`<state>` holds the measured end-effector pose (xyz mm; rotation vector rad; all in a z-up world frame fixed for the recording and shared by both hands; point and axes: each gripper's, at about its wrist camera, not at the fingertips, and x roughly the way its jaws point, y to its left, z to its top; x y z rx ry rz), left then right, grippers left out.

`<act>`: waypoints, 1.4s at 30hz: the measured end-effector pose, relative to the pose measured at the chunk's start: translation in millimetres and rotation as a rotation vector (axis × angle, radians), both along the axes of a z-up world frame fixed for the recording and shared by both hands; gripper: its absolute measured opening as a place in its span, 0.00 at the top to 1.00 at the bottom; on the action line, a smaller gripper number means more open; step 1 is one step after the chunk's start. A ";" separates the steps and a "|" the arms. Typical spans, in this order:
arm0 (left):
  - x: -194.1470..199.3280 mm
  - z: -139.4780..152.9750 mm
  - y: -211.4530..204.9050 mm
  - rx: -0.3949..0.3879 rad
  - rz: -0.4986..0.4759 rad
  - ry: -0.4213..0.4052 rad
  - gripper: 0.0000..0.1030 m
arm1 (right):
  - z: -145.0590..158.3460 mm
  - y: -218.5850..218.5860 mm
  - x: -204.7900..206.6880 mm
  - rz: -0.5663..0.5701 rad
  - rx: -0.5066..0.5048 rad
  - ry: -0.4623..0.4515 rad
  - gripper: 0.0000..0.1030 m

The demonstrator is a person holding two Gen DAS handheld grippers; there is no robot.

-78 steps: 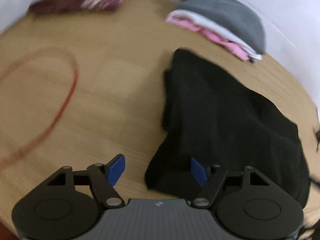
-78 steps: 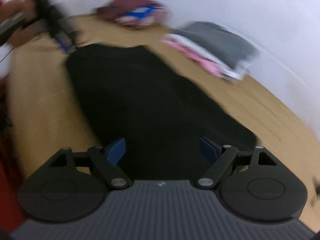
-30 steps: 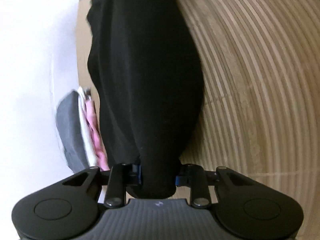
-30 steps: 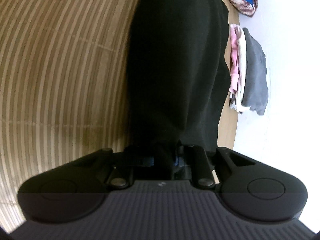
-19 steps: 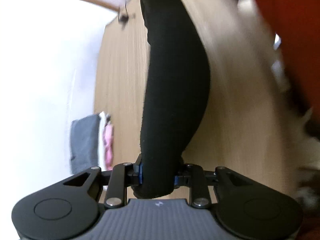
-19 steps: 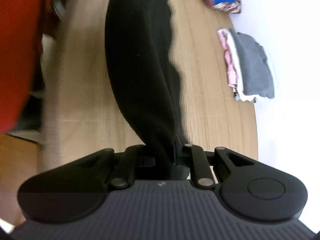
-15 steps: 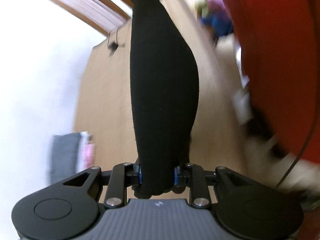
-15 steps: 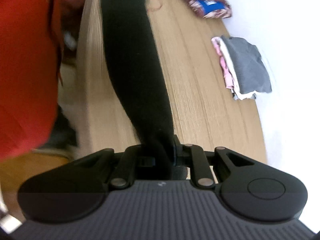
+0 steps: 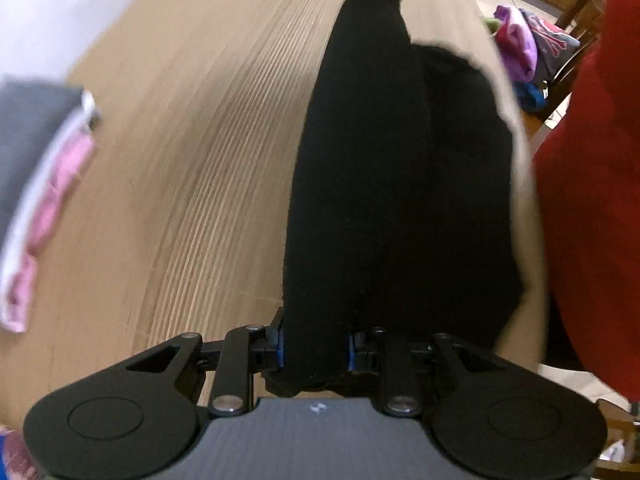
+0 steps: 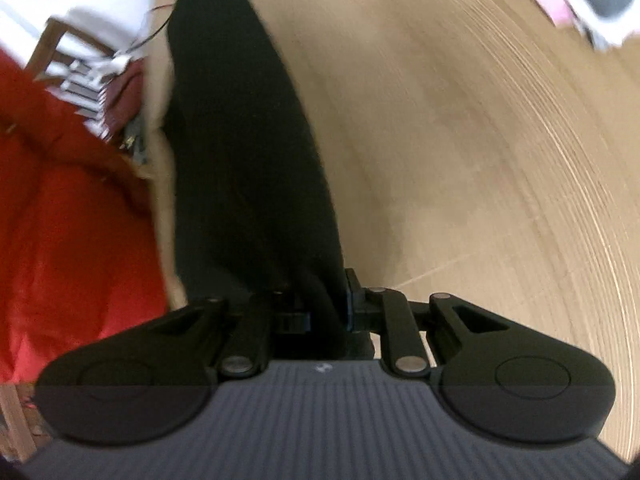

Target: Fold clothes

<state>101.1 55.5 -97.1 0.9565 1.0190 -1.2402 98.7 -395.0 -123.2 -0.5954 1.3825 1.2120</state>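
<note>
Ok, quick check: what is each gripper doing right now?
Left gripper: closed on the black garment.
Right gripper: closed on the other end of the same garment.

A black garment (image 9: pixel 380 184) is clamped between the blue pads of the left gripper (image 9: pixel 316 350) and stretched above the wooden table (image 9: pixel 192 152). Left of the garment, what seems a folded stack (image 9: pixel 36 160) is blurred.

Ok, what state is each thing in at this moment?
Left tool: shut on the black garment.
Right tool: shut on the black garment.
Black garment: stretched between both tools above the wooden table.
Stack of clothes: folded, lying on the table.
</note>
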 end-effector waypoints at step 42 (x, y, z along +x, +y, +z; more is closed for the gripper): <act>35.1 -20.4 71.1 -0.704 1.307 0.189 0.13 | -22.6 7.6 -83.3 -1.205 0.292 -0.623 0.49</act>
